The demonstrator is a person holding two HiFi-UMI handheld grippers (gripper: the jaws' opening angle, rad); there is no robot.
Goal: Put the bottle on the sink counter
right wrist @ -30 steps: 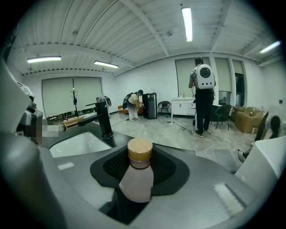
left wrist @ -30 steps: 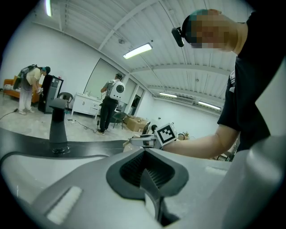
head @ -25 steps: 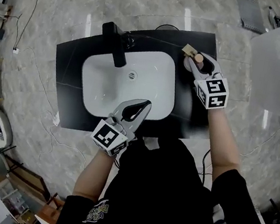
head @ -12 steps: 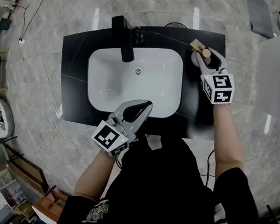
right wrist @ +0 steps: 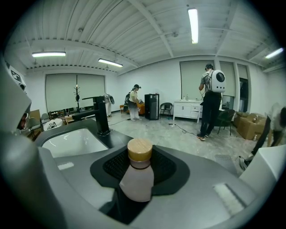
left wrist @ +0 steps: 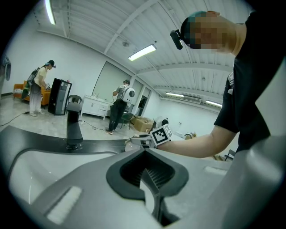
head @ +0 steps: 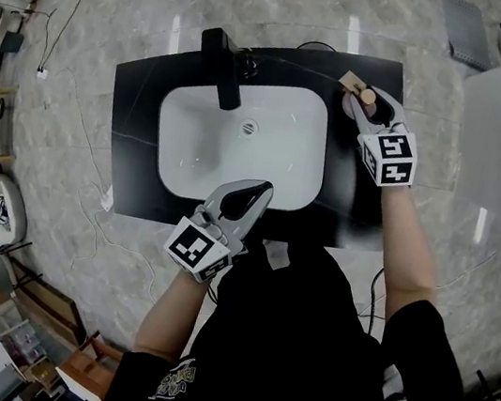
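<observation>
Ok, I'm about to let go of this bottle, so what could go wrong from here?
The right gripper holds the bottle near the far right corner of the counter; released there, it might tip over the edge. A tan block lies beside it and could get knocked. Whether the bottle's base rests on the counter doesn't show, so opening now may drop it.

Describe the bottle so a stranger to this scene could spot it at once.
Find the black sink counter around the white basin. At its far right corner, the right gripper grips the bottle. It is pale pink with a round wooden cap, unlike the square tan block beside it.
</observation>
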